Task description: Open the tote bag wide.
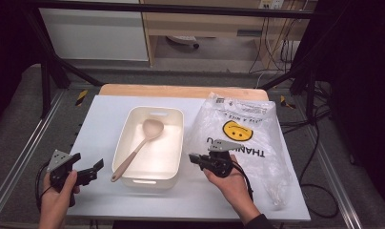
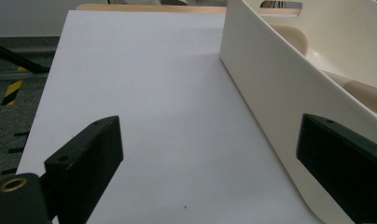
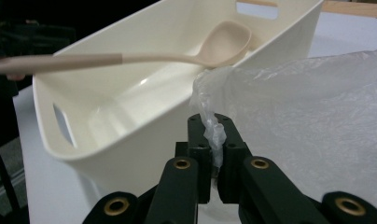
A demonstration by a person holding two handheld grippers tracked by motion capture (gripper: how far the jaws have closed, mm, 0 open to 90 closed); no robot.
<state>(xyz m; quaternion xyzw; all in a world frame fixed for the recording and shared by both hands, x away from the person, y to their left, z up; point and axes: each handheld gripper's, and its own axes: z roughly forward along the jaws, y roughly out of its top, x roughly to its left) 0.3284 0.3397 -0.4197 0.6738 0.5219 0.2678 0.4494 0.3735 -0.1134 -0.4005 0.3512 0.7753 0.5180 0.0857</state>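
Right gripper view: right gripper (image 3: pixel 213 140) clamped on bunched edge of plastic bag (image 3: pixel 308 121), just beside tub (image 3: pixel 130 135) holding ladle (image 3: pixel 177 56). Bag gripped, not yet opened; ladle not yet bagged. Left gripper (image 1: pixel 88 171) wide open, empty, left of tub.

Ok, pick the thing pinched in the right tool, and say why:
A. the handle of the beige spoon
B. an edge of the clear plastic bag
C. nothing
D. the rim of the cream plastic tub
B: in the right gripper view the right tool is shut on a bunched edge of the clear plastic bag with the yellow smiley face, beside the cream plastic tub.
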